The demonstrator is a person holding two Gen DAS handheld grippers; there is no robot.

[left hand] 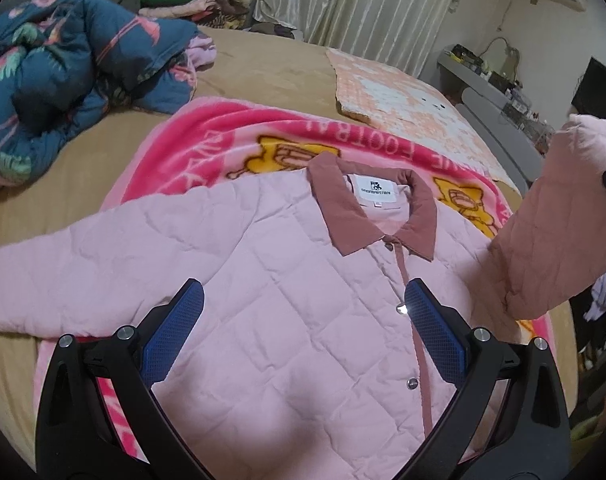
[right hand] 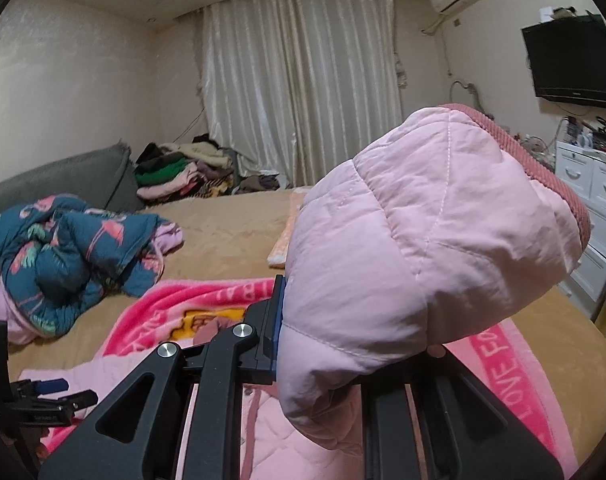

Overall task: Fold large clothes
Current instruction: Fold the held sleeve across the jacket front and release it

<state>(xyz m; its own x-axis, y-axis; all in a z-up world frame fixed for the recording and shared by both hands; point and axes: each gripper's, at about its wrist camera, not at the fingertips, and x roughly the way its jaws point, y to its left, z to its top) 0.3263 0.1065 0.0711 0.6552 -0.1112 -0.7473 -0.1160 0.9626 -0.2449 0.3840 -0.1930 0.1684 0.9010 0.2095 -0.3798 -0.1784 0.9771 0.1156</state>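
A pink quilted jacket (left hand: 263, 280) lies face up on a bright pink blanket (left hand: 231, 128) printed with yellow cartoon figures and white lettering, and that blanket is spread over the tan bed cover (left hand: 263, 64). The jacket's dusty-rose collar (left hand: 383, 216) points toward the far side of the bed, with a white label showing inside the neck and a row of snaps running down the front placket. The left gripper (left hand: 303, 312) hangs over the chest of the jacket with its blue-padded jaws spread wide and nothing between them. The right gripper (right hand: 281, 320) has its jaws pressed together on the jacket's sleeve (right hand: 423, 248), pinching the fabric so that the cuff end, edged in rose ribbing, bulges up in front of the right wrist camera; from the left wrist view that same sleeve (left hand: 559, 224) is lifted off the bed at the right side, above the jacket's body. One sleeve on the opposite side lies flat, stretched out across the blanket and bed cover. Farther back, a crumpled dark blue floral quilt (left hand: 71, 64) sits near the head of the bed, a pile of folded clothes (right hand: 183, 172) rests by the pale curtains (right hand: 303, 80), and a peach-checked mat (left hand: 403, 92) lies beyond the blanket.
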